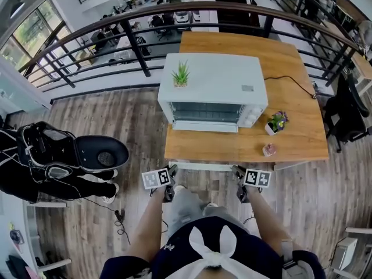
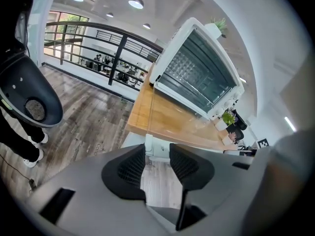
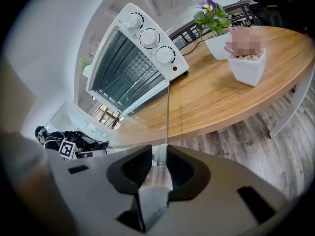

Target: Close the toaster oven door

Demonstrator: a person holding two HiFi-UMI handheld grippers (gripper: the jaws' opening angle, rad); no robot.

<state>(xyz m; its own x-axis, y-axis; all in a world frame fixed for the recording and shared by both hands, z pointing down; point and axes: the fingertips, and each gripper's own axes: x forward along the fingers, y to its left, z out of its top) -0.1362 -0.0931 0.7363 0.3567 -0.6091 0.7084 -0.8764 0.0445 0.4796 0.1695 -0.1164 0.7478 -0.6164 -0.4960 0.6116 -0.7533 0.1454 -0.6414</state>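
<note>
Standing at the 6 o'clock edge of the wooden table (image 1: 302,103), the person holds both tools up to the toaster oven (image 1: 212,86), which sits near the middle of the tabletop, straight ahead at 12 o'clock. Its glass door (image 1: 203,147) is swung down and lies open and flat, reaching from the oven front toward the person, with the white handle (image 1: 203,166) just past the near table edge. The left gripper (image 2: 156,149) is at the handle's 9 o'clock end, jaws set fairly wide, with the white end piece filling the gap between the tips. The right gripper (image 3: 158,156) is at the 3 o'clock end, jaws drawn closer and pinching the narrow white end there. On the oven's roof, at its 10 o'clock corner, stands a small green plant (image 1: 181,74). At 4 o'clock from the oven a white pot with purple flowers (image 1: 276,122) rests on the table, and a smaller pink pot (image 1: 269,150) sits nearer the edge. A dark cord (image 1: 290,81) trails off at 3 o'clock
</note>
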